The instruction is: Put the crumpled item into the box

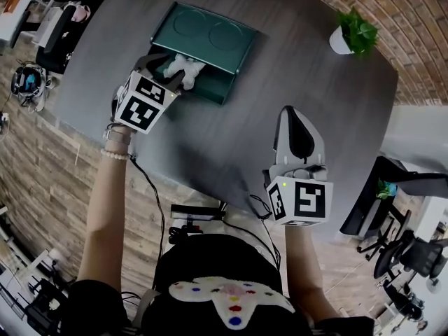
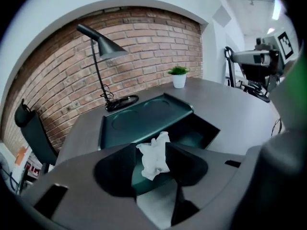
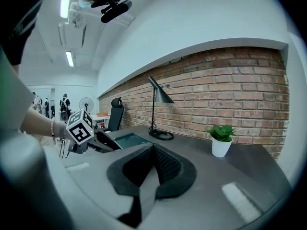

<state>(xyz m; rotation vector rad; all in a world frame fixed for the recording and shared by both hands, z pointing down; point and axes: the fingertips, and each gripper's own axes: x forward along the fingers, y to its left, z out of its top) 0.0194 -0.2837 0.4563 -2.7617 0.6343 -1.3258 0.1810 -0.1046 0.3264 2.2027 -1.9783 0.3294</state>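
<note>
Left gripper above open end of green box, jaws spread wide. Crumpled white paper between jaws, over box opening (whether pads still touch it, cannot tell). Box lid slid back toward lamp. Right gripper well apart from box, at near table edge, jaws closed together, nothing between. Potted plant far from box, at table corner.

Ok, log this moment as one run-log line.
left gripper: open over box | crumpled paper: between its jaws, above open compartment | right gripper: shut, empty, away from box
</note>
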